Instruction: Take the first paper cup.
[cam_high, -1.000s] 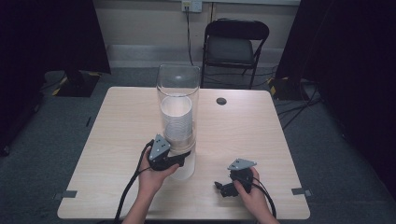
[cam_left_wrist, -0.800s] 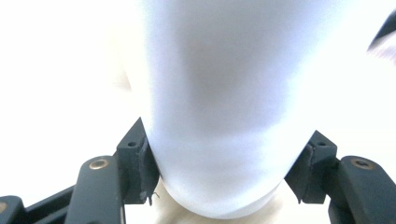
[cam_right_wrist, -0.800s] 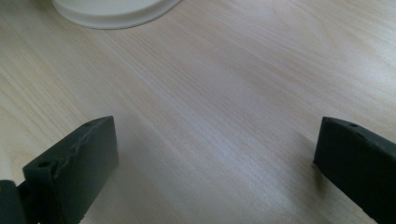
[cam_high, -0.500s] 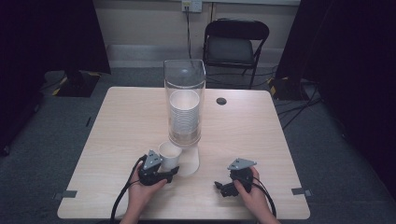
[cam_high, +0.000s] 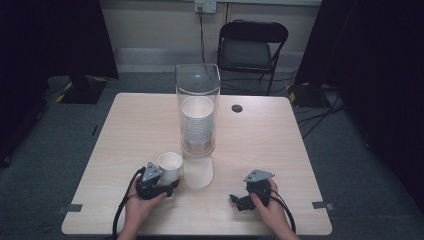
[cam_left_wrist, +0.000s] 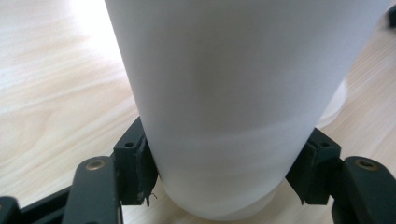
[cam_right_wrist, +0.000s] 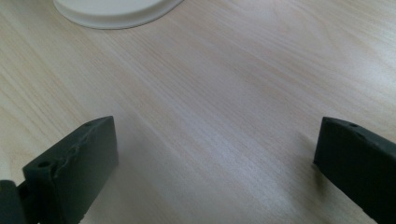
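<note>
L hand-held gripper (cam_high: 172, 186) round cup (cam_high: 170, 166)

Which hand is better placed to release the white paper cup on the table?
Left: the left gripper has the white paper cup between its jaws, which have just been opening. The right gripper rests apart, open.

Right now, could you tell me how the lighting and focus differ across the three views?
High view: dim, dark room edges, slight glare on the clear tube. Left gripper view: bright, the white cup so close that it looks soft, nearly featureless, washed out at top left. Right gripper view: evenly lit table, wood grain sharp, faint shadows beside the jaws.
</note>
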